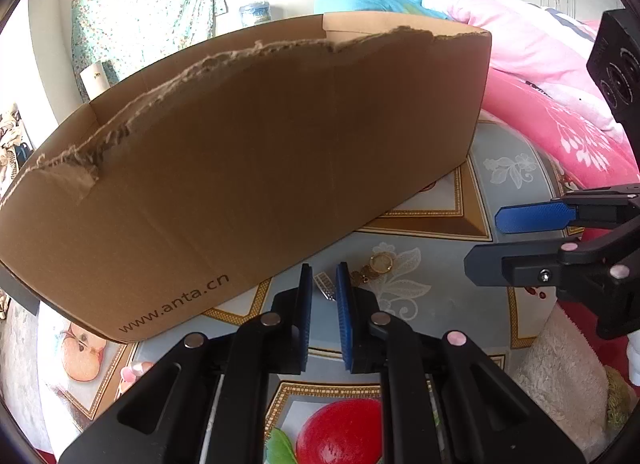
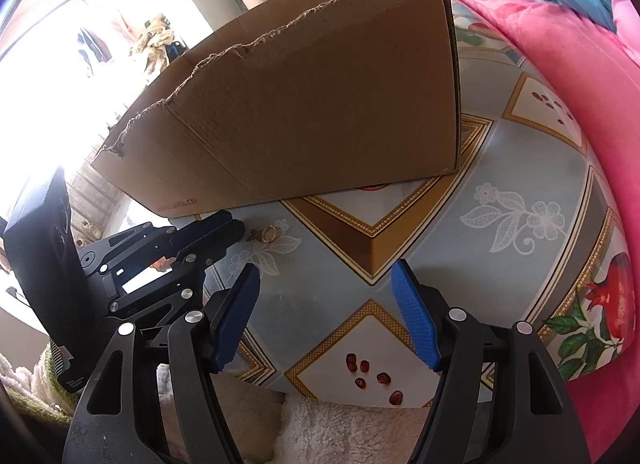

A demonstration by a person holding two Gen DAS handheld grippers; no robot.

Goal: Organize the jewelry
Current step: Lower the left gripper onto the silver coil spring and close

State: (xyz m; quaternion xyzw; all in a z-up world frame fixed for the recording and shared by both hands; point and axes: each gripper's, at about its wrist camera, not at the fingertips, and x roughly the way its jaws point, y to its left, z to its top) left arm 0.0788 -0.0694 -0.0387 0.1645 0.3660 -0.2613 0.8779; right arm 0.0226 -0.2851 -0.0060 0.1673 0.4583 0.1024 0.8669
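A small silver jewelry piece [image 1: 325, 286] lies on the table between the blue pads of my left gripper [image 1: 323, 276], whose jaws stand narrowly apart around it; whether they touch it I cannot tell. A gold ring with a small gold charm [image 1: 379, 264] lies just right of the left fingertips; it also shows in the right wrist view [image 2: 267, 234]. My right gripper [image 2: 325, 284] is wide open and empty, low over the table's near edge; it shows in the left wrist view [image 1: 520, 238] at the right. The left gripper [image 2: 224, 227] shows in the right wrist view.
A torn brown cardboard box [image 1: 248, 167] marked "www.anta.cn" stands on the patterned tablecloth [image 2: 500, 167] just behind the jewelry. Pink bedding [image 1: 552, 75] lies to the right. A white fluffy cloth [image 2: 340, 432] hangs at the table's near edge.
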